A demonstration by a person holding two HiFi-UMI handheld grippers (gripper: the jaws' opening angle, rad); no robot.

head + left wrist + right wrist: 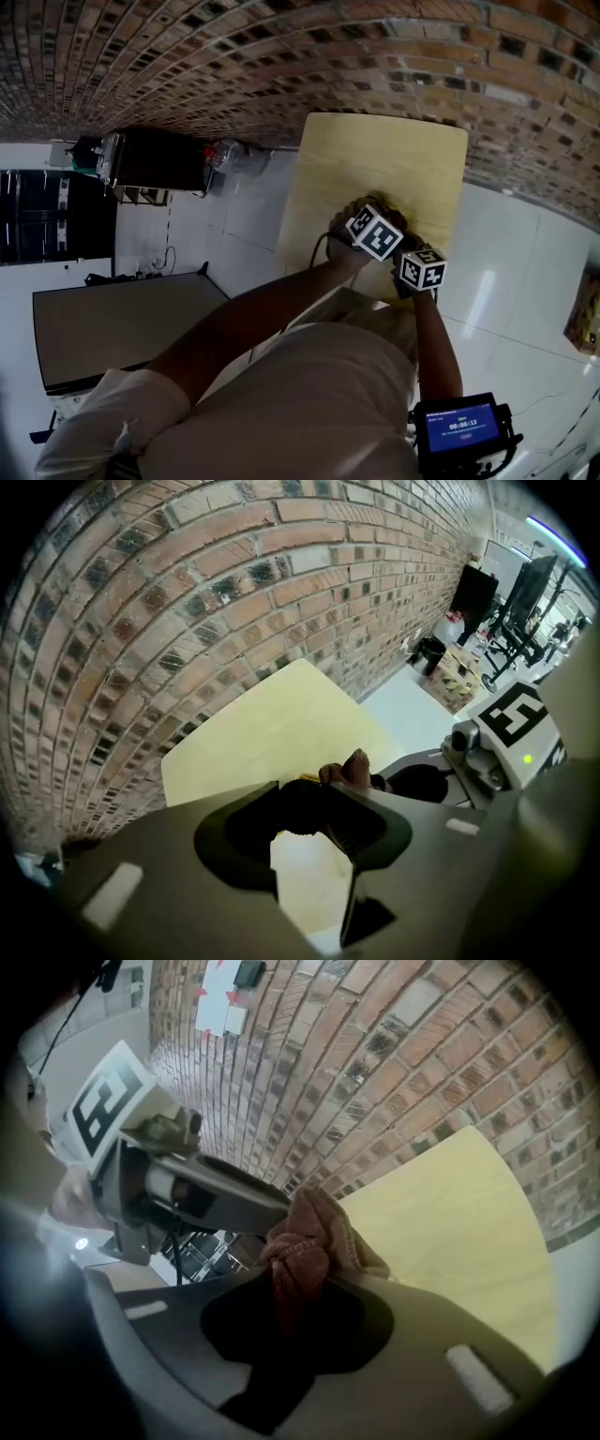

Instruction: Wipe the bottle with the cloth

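Fingers of left gripper closed on dark ribbed top of bottle, gripper pointing steeply down. Right gripper fingers pinch bunched reddish-brown cloth. Cloth just beside bottle; contact can't tell. Both grippers close together over near edge of pale wooden table, w/ bottle body hidden under them in head view. Brick wall along table's far edge.

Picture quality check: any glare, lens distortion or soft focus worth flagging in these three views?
Head view: dim, brick wall bowed by the lens, glare on the white floor. Left gripper view: black corners, left gripper soft up close, the pale bottle between its jaws washed out. Right gripper view: right gripper blurred near the lens, the pinched cloth shaded but sharper.
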